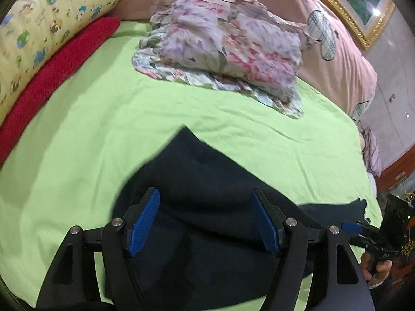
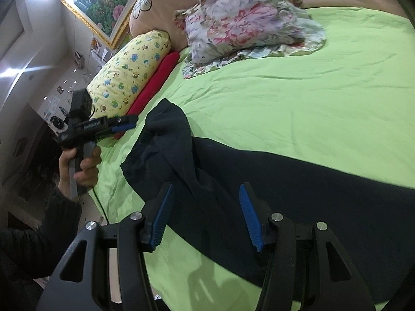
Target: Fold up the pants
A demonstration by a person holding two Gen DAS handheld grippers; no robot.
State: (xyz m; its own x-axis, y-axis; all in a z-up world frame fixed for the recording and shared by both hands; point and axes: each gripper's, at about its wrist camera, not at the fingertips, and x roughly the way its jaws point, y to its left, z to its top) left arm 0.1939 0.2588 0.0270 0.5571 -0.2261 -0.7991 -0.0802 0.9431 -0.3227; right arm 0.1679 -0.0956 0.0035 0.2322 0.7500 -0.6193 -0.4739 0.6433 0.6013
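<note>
Dark navy pants (image 1: 207, 181) lie on a light green bedsheet (image 1: 90, 129); in the right wrist view the pants (image 2: 285, 181) stretch to the right, with a rumpled end at the left. My left gripper (image 1: 206, 194) is open and hovers over the pants, blue pads apart, holding nothing. My right gripper (image 2: 205, 189) is open above the pants near the bed's front edge. The right gripper also shows in the left wrist view (image 1: 352, 226) at the far right. The left gripper shows in the right wrist view (image 2: 124, 124), held in a hand at the left.
A floral pillow (image 1: 225, 44) lies at the back of the bed. A yellow cartoon-print pillow (image 1: 46, 23) and a red towel roll (image 1: 59, 77) lie along the left. A pink duvet (image 1: 337, 51) and a gold-framed picture (image 1: 363, 0) lie behind.
</note>
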